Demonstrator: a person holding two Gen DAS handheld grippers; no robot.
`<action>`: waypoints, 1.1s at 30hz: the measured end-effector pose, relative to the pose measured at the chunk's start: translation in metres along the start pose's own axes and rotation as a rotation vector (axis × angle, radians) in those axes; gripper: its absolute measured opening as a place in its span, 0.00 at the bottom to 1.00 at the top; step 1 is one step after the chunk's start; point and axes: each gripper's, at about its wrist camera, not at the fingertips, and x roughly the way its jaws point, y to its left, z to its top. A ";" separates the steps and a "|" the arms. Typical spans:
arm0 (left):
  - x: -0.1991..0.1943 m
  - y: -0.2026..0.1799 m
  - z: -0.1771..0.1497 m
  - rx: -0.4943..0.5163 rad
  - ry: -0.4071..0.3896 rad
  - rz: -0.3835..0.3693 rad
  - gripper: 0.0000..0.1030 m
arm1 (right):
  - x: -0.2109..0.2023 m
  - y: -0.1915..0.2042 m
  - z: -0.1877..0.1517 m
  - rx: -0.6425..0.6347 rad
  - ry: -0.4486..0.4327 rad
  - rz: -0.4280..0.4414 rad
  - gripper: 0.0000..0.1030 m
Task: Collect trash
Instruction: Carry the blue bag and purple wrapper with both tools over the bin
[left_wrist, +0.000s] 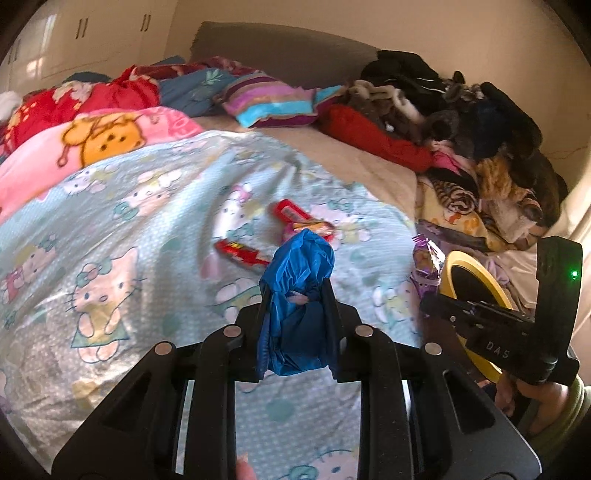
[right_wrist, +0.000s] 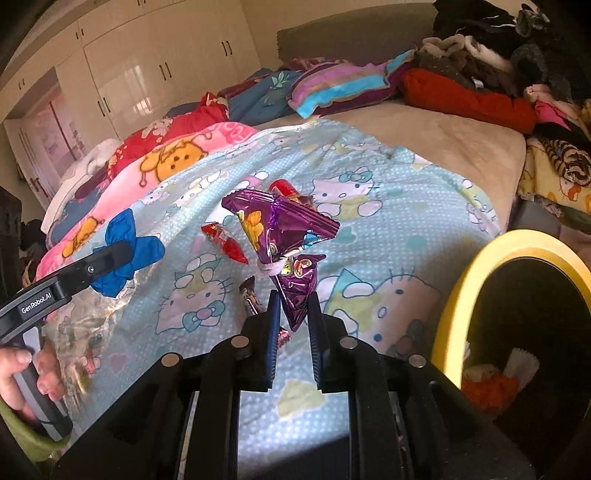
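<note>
Holding trash in both claws now, lifted off the bed and, I'd guess, bound for the bin (right_wrist: 454, 295), which has a yellow rim and sits just to the right of the bed edge w/ some orange and white scraps already inside.

Left gripper (left_wrist: 297, 291): jaws clamped on a crumpled blue bag (left_wrist: 301, 280), pinched round its middle so both ends bulge out; seen from the right cam it looks like a bow.

Right gripper (right_wrist: 293, 306): jaws squeezed on the bottom tail of a purple wrapper (right_wrist: 280, 225), the rest fanning out above the tips. Gripping by a corner prob. because the foil is flat and that's the only part that sticks up.

Count: 1 blue bag, 1 purple wrapper, both held.

Left on the cartoon-cat blanket (left_wrist: 129, 229), near the middle: 2 red wrappers (left_wrist: 242, 253), plus what looks like 1 yellow-pink one (left_wrist: 314, 226) beside the upper red. A small brown-red bit shows under the right claw, can't tell what.

1 bin. 2 hands, one per handle.
</note>
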 end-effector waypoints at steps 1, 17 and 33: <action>0.000 -0.005 0.001 0.007 -0.003 -0.008 0.16 | -0.003 -0.002 0.000 0.005 -0.003 -0.001 0.14; -0.012 -0.059 0.005 0.103 -0.035 -0.087 0.16 | -0.054 -0.028 -0.010 0.067 -0.079 -0.024 0.14; -0.019 -0.100 0.003 0.175 -0.047 -0.145 0.16 | -0.089 -0.057 -0.019 0.122 -0.118 -0.077 0.14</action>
